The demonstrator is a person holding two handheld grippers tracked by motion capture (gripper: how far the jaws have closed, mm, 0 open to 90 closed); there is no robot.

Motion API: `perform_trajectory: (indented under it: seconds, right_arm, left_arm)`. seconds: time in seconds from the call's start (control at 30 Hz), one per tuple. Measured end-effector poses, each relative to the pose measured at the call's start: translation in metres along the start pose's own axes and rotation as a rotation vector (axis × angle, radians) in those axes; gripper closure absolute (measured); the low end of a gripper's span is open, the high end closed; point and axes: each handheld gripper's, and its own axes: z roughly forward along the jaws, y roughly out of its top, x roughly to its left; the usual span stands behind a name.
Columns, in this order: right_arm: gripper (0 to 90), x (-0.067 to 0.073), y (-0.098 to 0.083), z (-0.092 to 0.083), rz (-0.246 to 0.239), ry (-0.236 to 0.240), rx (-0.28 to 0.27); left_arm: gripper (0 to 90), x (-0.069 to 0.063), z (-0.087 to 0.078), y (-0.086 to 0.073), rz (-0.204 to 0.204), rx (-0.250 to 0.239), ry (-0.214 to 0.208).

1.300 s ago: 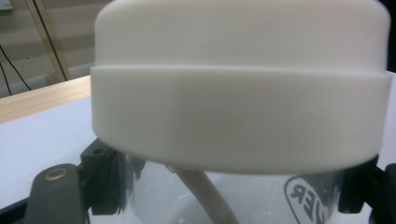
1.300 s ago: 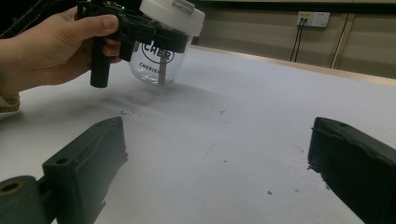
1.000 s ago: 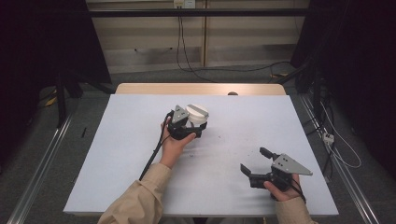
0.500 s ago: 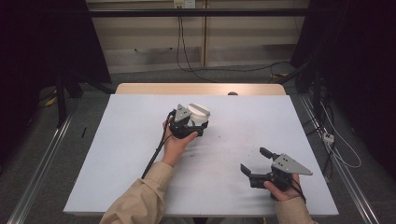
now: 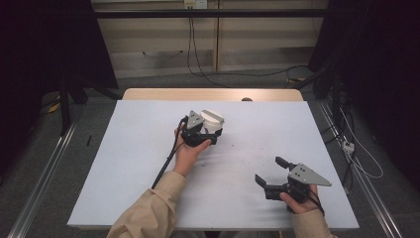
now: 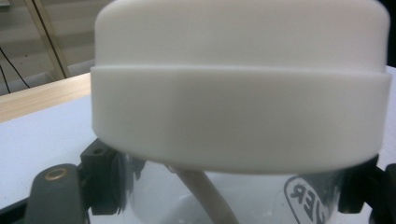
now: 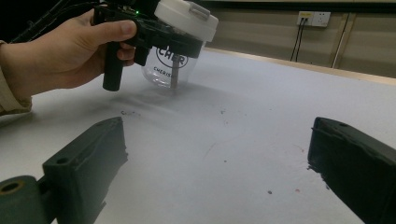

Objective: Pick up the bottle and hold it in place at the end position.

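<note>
A clear plastic jar [image 5: 212, 121] with a white lid [image 6: 240, 88] and dark lettering is near the middle of the white table [image 5: 148, 173]. My left gripper [image 5: 208, 133] is shut on it, jaws clamped on the clear wall just under the lid. In the right gripper view the jar [image 7: 170, 58] leans slightly, its base at or just above the table, and a brownish stick stands inside it. My right gripper [image 5: 270, 169] rests near the front right of the table, open with nothing between its jaws, and it points toward the jar.
A strip of bare wood [image 5: 213, 94] shows along the table's far edge. The left gripper's black cable [image 5: 166, 161] trails back along the sleeve. Small dark specks [image 7: 224, 140] mark the sheet between the two grippers. Cables lie on the floor beyond the table.
</note>
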Motion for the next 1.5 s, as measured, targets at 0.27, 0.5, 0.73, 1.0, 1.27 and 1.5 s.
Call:
perform_trajectory:
  seconds: [0.27, 0.5, 0.73, 1.0, 1.27, 1.5]
  right_arm:
    - [3.8, 0.0, 0.0, 0.0, 0.001, 0.002, 0.001]
    - [3.8, 0.0, 0.0, 0.0, 0.001, 0.003, -0.001]
    - [3.8, 0.0, 0.0, 0.0, 0.0, 0.004, -0.001]
    - [3.8, 0.0, 0.0, 0.0, -0.002, 0.007, -0.002]
    - [3.8, 0.0, 0.0, -0.001, -0.004, 0.013, -0.002]
    - [3.8, 0.001, 0.0, -0.001, -0.006, 0.011, -0.001]
  left_arm:
    - [18.5, -0.004, 0.005, 0.002, 0.003, 0.002, -0.009]
    - [18.5, -0.011, 0.01, 0.001, 0.009, 0.005, -0.016]
    - [18.5, -0.016, 0.016, 0.004, 0.021, 0.004, -0.025]
    - [18.5, -0.022, 0.026, 0.003, 0.023, 0.019, -0.03]
    - [18.4, -0.023, 0.026, 0.003, 0.04, 0.023, -0.045]
    - [18.4, -0.021, 0.02, 0.002, 0.041, 0.028, -0.057]
